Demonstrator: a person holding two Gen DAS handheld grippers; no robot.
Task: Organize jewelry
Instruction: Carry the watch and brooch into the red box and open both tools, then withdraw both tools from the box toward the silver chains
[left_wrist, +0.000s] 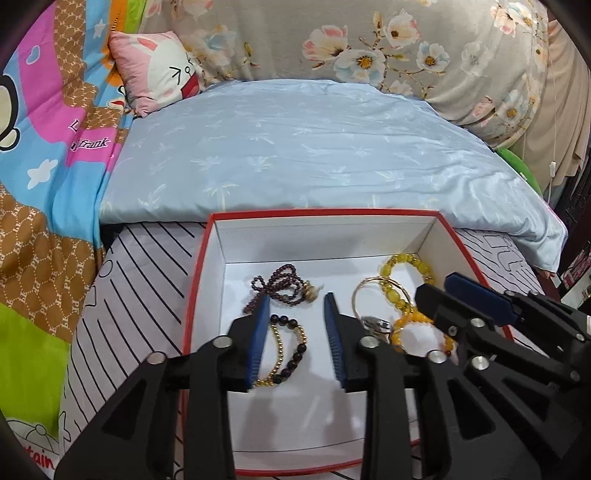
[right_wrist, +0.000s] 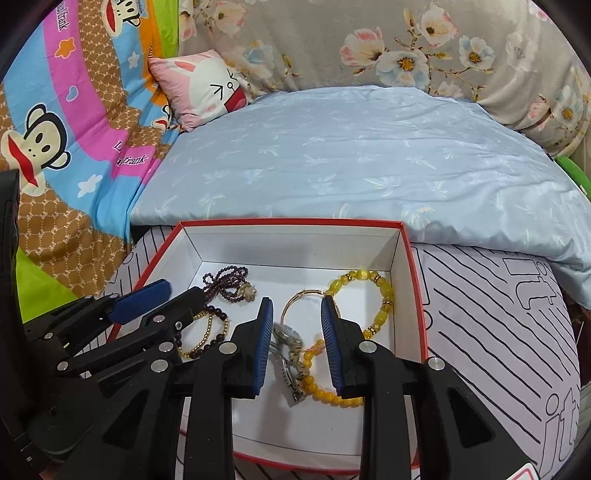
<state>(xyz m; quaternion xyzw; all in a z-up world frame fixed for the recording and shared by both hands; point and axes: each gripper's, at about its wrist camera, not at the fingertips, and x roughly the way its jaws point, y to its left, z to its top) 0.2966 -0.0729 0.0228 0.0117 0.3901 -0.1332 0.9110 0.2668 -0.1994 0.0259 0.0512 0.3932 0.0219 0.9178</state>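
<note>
My claws are black with blue pads, the left gripper and the right gripper alike. The box below them is white inside with a red rim, and holds dark purple beads, a black-and-gold bracelet, yellow beads, orange-yellow beads and a silver watch. Behind lie a pale blue leaf-patterned quilt, a grey floral cover, a pink-and-white cartoon pillow, a multicoloured monkey-print sheet and a white black-striped cloth.

Box on bed, bead strings inside at left, bangle, watch at right, pillow behind
</note>
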